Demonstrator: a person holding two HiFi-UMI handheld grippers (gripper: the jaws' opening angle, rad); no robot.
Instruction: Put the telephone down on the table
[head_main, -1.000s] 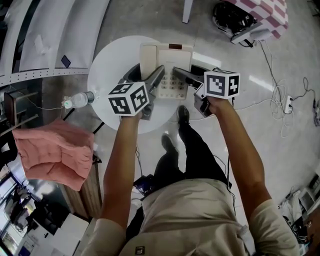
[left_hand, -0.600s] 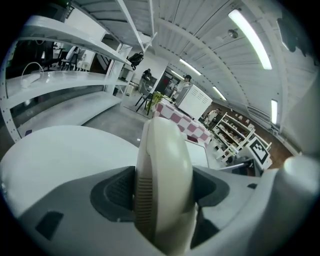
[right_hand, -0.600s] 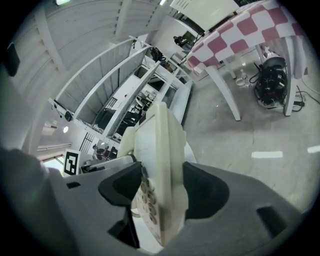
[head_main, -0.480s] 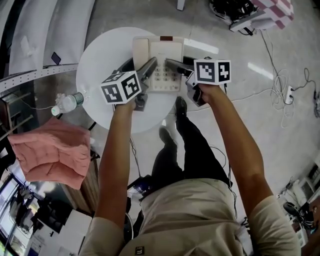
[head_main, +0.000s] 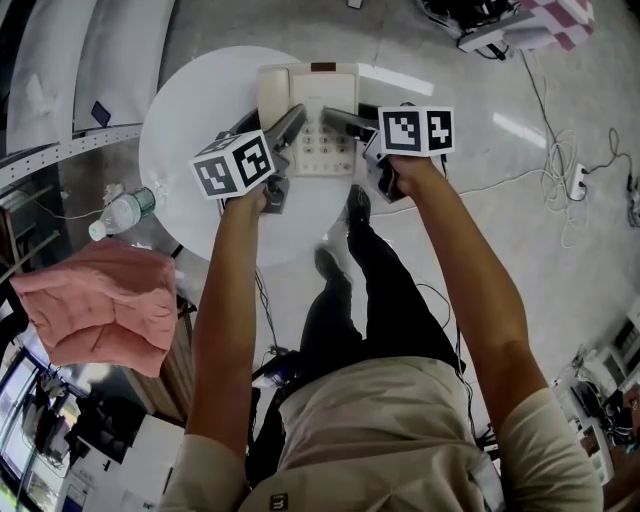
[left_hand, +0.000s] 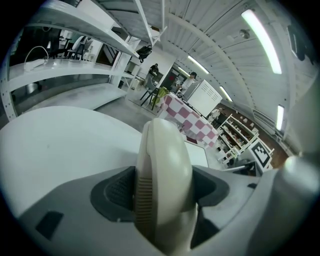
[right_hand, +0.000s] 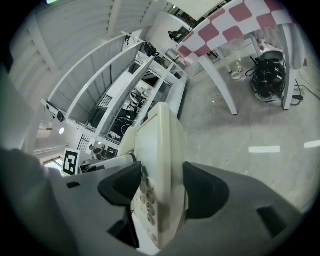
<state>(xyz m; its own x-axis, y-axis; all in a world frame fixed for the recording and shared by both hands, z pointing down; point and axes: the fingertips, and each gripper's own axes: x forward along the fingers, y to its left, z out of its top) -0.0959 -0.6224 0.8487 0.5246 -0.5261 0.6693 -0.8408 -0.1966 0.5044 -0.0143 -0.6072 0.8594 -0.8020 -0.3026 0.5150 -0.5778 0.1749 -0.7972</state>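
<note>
The cream telephone, handset on its left side and keypad on its right, is held between both grippers over the far part of the round white table. My left gripper is shut on the handset end, with the pads pressing both its sides. My right gripper is shut on the keypad side of the telephone. In the left gripper view the table top lies close below. Whether the telephone's base touches the table is hidden.
A water bottle lies left of the table, next to a pink cloth. A checked table and floor cables are at the right. The person's shoes stand by the table's near edge.
Both grippers have come down with the telephone toward the table top, keeping their grip. In the head view they have shifted slightly up and to the left.
</note>
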